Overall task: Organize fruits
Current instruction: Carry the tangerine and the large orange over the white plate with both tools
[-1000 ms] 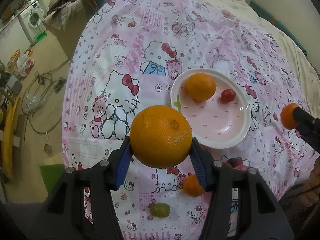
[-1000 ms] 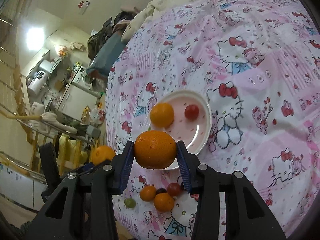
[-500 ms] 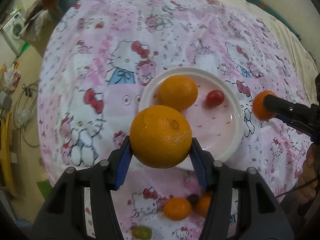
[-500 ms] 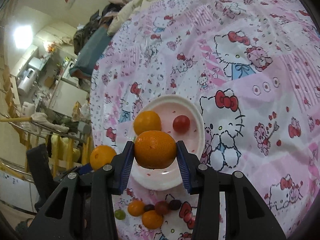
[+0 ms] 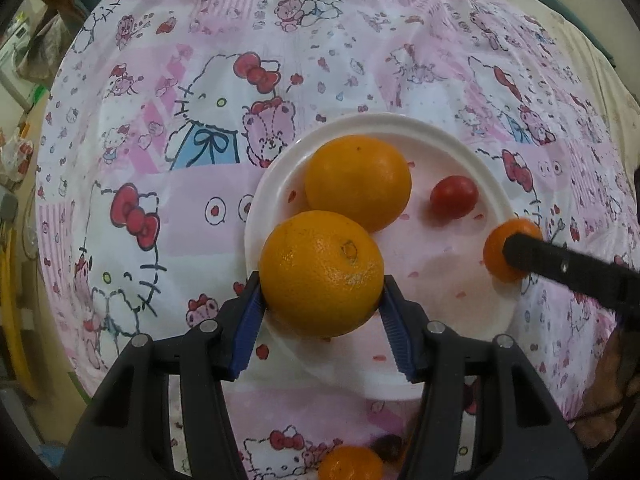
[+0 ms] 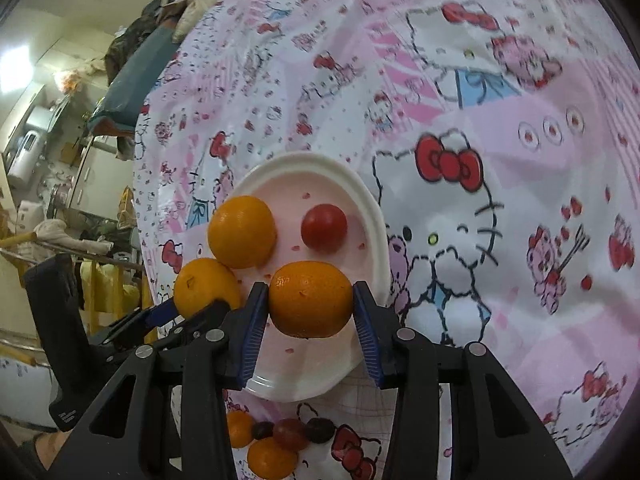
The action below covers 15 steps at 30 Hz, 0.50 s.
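Two tongs, left tongs point(image 5: 322, 308) and right tongs point(image 6: 310, 312), each clamp an orange point(image 5: 321, 273) over the white plate point(image 5: 460, 312).

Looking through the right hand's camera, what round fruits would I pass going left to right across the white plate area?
Orange in the left gripper → loose orange on the plate → orange in the right gripper, with the red tomato above it.
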{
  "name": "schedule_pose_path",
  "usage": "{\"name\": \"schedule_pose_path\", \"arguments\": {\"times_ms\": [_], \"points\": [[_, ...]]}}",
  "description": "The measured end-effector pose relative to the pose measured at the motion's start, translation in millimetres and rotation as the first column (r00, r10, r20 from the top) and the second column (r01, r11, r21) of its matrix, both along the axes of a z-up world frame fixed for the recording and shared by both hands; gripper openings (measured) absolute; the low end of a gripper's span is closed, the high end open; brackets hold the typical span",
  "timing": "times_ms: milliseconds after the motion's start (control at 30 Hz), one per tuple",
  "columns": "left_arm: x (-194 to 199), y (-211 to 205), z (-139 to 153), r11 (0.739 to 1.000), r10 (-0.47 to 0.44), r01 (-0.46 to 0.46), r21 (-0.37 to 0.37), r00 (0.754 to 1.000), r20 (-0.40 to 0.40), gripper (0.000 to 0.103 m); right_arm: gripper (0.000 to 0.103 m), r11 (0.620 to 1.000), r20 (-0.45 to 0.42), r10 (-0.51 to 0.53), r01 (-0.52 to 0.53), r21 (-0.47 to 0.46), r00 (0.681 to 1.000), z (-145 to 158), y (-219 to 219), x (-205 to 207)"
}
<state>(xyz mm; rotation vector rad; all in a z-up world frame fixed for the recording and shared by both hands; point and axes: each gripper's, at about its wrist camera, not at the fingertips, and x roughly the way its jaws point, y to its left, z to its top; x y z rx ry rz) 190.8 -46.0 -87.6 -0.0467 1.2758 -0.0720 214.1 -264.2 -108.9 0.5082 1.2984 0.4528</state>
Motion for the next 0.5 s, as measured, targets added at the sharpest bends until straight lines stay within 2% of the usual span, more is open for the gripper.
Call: {"name": "schedule_pose_path", "arguments": {"times_ms": [500], "points": [[8.5, -1.2, -5.1, 0.999, 0.032, -0.032, -0.019, 0.999, -0.016, 0.054, 0.046, 1.000, -0.014, -0.012, 0.012, -0.020, 1.000, -1.8, -0.6, 2.1]]}}
